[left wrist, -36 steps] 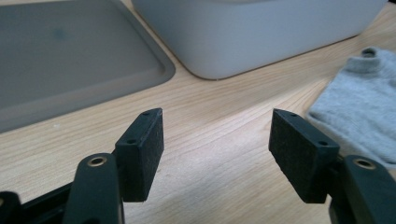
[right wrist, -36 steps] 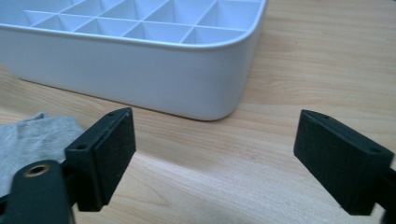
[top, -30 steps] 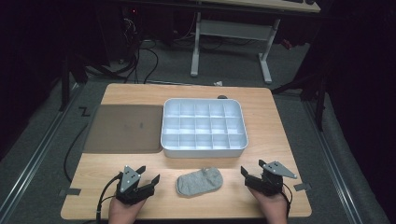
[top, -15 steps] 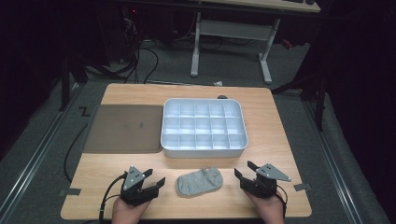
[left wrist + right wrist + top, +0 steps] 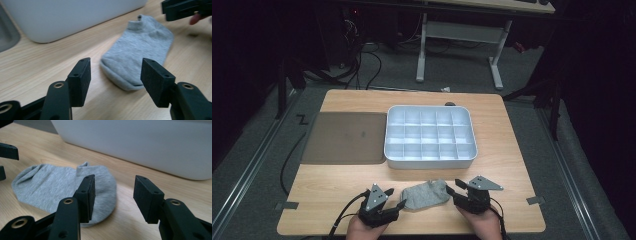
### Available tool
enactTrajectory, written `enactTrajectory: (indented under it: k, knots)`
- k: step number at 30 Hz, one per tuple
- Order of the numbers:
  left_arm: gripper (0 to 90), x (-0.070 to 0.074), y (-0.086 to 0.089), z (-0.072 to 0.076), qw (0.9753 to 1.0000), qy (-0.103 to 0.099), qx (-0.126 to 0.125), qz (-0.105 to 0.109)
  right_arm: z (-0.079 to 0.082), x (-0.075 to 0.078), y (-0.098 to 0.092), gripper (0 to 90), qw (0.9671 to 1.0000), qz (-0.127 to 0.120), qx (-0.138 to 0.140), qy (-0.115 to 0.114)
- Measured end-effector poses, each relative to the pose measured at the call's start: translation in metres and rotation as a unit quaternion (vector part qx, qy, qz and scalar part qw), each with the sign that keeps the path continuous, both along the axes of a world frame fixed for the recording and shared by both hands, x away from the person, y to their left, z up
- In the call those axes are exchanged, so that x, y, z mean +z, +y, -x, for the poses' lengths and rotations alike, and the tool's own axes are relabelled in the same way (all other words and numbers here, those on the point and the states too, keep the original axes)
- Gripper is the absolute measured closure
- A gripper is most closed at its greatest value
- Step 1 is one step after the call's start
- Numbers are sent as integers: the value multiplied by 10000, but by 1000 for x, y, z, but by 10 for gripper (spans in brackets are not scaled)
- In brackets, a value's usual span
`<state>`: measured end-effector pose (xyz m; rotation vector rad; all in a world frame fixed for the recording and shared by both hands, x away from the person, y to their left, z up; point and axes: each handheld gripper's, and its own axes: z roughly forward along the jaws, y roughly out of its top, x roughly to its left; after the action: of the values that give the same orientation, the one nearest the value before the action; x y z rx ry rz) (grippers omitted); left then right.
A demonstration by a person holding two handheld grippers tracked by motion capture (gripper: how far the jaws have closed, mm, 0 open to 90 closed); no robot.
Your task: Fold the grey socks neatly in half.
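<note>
1. Lying flat near the front edge of the counter (image 5: 337, 185), a grey sock (image 5: 426, 195) is seen.
2. The left tongs (image 5: 401, 205) and right tongs (image 5: 450, 190) are held open, flanking the sock.

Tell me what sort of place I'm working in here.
Probably a lab or recording workstation, not a home. A wooden table stands on grey carpet in a dark room, with cables trailing on the floor behind and a desk frame beyond. On the table: a sock, a tray and a mat.
</note>
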<state>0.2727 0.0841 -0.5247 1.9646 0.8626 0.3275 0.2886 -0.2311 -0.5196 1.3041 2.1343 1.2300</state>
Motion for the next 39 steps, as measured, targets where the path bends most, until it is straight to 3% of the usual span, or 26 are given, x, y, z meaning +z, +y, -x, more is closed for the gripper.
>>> enactTrajectory:
  k: [2, 5, 9, 16, 21, 24, 29, 33, 39]
  knots:
    - [433, 0, -7, 3, 9999, -23, -82, -88, -3, -4, 6, 505, 9998, 42, 42, 184]
    - [443, 0, -12, 5, 9998, -32, -141, -103, -3, -6, 9, 485, 9996, 46, 62, 273]
    - [462, 1, -18, 8, 9997, -62, -197, -139, -3, -10, 15, 468, 9986, 271, 122, 433]
    - [549, 6, -30, 8, 9995, -79, -301, -91, 2, -12, 19, 618, 9977, 508, 130, 436]
    - [673, 11, -55, 2, 9989, -106, -375, -275, 4, -12, 19, 708, 9976, 471, 181, 470]
    - [729, 5, -75, -8, 9976, 36, -382, -577, 5, -12, 20, 777, 9976, 416, 248, 502]
    - [789, -6, -81, -15, 9965, 171, -268, -771, 6, -12, 19, 805, 9973, 356, 313, 562]
    - [825, -7, -82, -13, 9963, 60, -191, -837, 8, -9, 17, 815, 9971, 295, 394, 574]
    - [825, -7, -85, -10, 9963, 14, -179, -843, 18, 8, 15, 819, 9979, -105, 522, 376]
